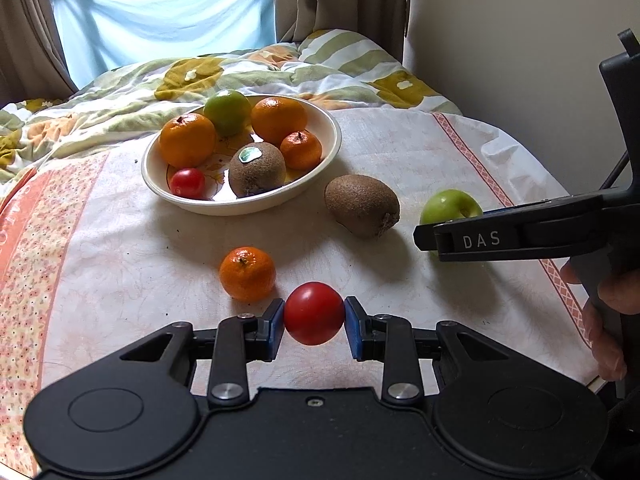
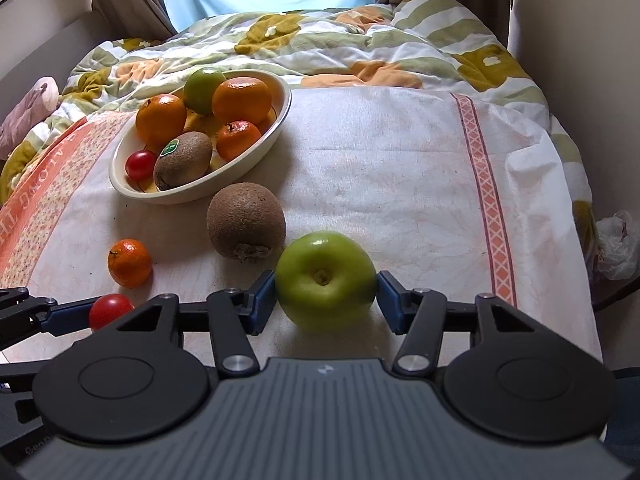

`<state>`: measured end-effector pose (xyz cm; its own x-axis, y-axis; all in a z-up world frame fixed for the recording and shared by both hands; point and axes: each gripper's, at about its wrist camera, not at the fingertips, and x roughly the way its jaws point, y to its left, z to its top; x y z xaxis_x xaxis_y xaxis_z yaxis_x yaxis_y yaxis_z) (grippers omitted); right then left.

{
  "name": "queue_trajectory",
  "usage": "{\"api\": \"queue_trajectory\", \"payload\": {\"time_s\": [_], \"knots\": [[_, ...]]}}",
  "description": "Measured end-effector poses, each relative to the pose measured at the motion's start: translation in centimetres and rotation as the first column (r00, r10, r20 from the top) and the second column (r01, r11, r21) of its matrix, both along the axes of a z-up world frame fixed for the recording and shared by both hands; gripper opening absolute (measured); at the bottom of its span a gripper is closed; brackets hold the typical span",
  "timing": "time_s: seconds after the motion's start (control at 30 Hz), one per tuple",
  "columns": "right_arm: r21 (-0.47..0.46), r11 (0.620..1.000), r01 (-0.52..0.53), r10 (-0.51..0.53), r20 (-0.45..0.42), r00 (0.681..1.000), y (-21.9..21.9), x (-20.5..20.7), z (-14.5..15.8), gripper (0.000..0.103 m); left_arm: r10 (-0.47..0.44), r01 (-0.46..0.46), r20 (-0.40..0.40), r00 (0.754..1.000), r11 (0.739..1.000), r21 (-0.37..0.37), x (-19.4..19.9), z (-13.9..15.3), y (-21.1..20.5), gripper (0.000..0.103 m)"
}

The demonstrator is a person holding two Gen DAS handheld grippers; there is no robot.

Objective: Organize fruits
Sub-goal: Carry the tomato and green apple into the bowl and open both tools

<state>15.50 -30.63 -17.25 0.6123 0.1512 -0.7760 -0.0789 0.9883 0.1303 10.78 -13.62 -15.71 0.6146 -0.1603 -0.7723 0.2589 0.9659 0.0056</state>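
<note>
The left hand-held gripper [image 1: 314, 318] is closed on a red tomato [image 1: 314, 313], both blue pads pressing its sides, nearer the camera than the bowl [image 1: 240, 204]. To the right, the right hand-held gripper [image 2: 326, 294] has a green apple [image 2: 326, 278] between its pads; the left pad touches the apple, the right pad looks just beside it, so whether it is gripped I cannot tell.

The bowl, on a cloth [image 2: 380, 160] spread over a bed, holds six fruits: three oranges, one green apple, one kiwi, one small tomato. Outside it, from left to right: one small orange [image 1: 247, 274] just left of the held tomato, one kiwi [image 1: 362, 210] right of the bowl, then the apple.

The bowl's kiwi carries a green sticker [image 1: 249, 155], unreadable. The right gripper's side reads "DAS". The cloth's left border bears letters, partly legible as "ALONG THE".
</note>
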Motion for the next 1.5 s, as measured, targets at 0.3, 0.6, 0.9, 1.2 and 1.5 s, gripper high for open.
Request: {"api": "queue_trajectory", "payload": {"time_s": [0.3,0.6,0.9,1.2,1.5], "knots": [[0.019,1.000,0.006,-0.006,0.023,1.000,-0.3,-1.5,3.0,0.069,0.015,-0.015,0.047,0.999,1.000,-0.005,-1.1,3.3,0.5,0.035],[0.059,0.998,0.002,-0.007,0.073,0.997,-0.3,-2.5,8.2,0.069,0.041,-0.041,0.129,0.991,0.999,-0.003,-1.7,8.0,1.8,0.035],[0.079,0.997,-0.008,-0.003,0.133,0.991,1.7,-1.3,12.0,0.069,0.054,-0.054,0.195,0.979,0.999,-0.008,0.9,11.5,4.3,0.035],[0.099,0.995,-0.002,-0.012,0.141,0.990,4.9,2.0,13.4,0.069,0.022,-0.020,0.189,0.982,1.000,-0.013,5.5,12.1,6.8,0.035],[0.105,0.994,0.033,-0.045,0.113,0.993,8.1,7.1,12.2,0.069,-0.071,0.071,0.145,0.987,0.997,0.007,10.4,10.1,7.8,0.035]]}}
